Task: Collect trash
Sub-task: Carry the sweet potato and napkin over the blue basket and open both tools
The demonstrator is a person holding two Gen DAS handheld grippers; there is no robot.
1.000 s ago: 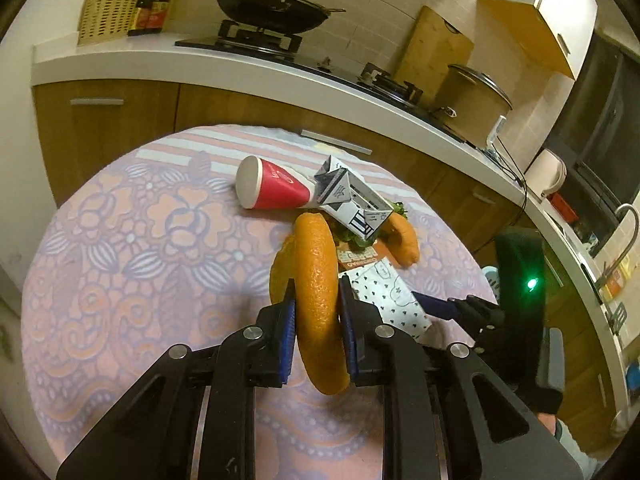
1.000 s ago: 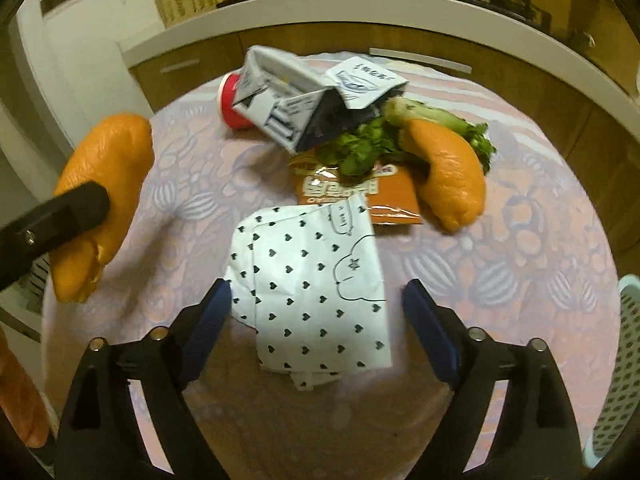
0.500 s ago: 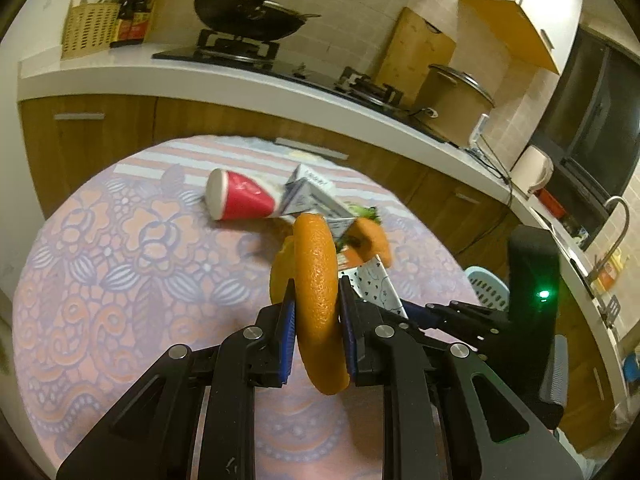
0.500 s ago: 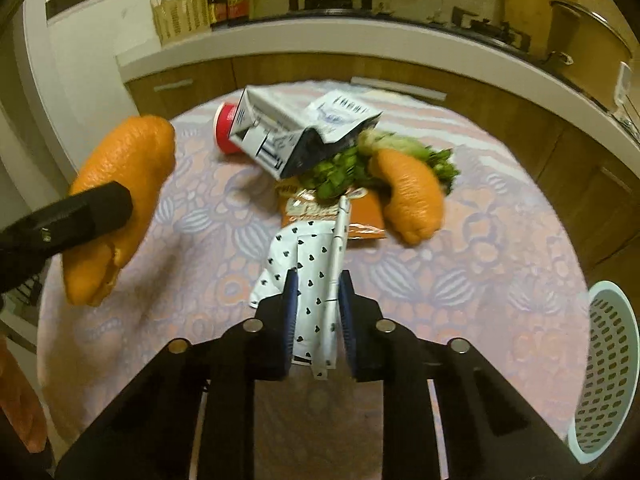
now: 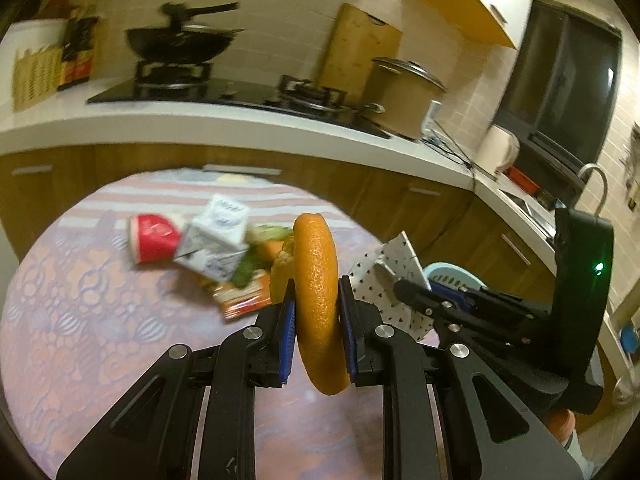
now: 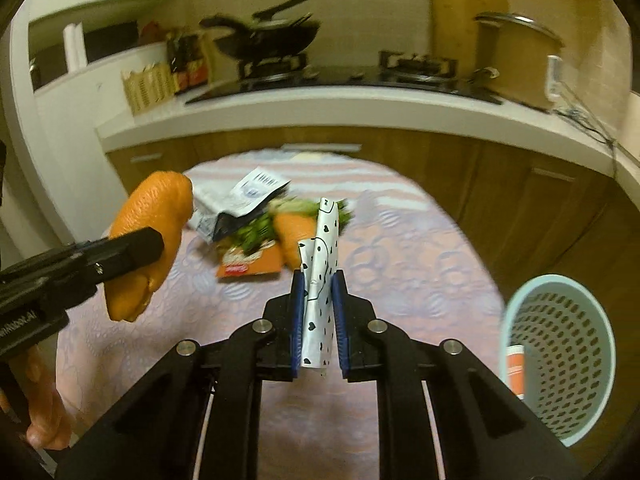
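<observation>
We see a round table (image 6: 400, 264) with a floral cloth. On it lie a red cup (image 5: 154, 238), a crumpled carton (image 5: 216, 240), greens (image 6: 256, 232), an orange wrapper (image 6: 250, 264) and orange peel (image 6: 290, 236).

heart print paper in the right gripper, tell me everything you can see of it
The heart print paper is white, thin and folded, with small black hearts and a line drawing. It stands on edge, lifted off the table, clamped between the right gripper's blue pads. Its lower end pokes out below them.
</observation>
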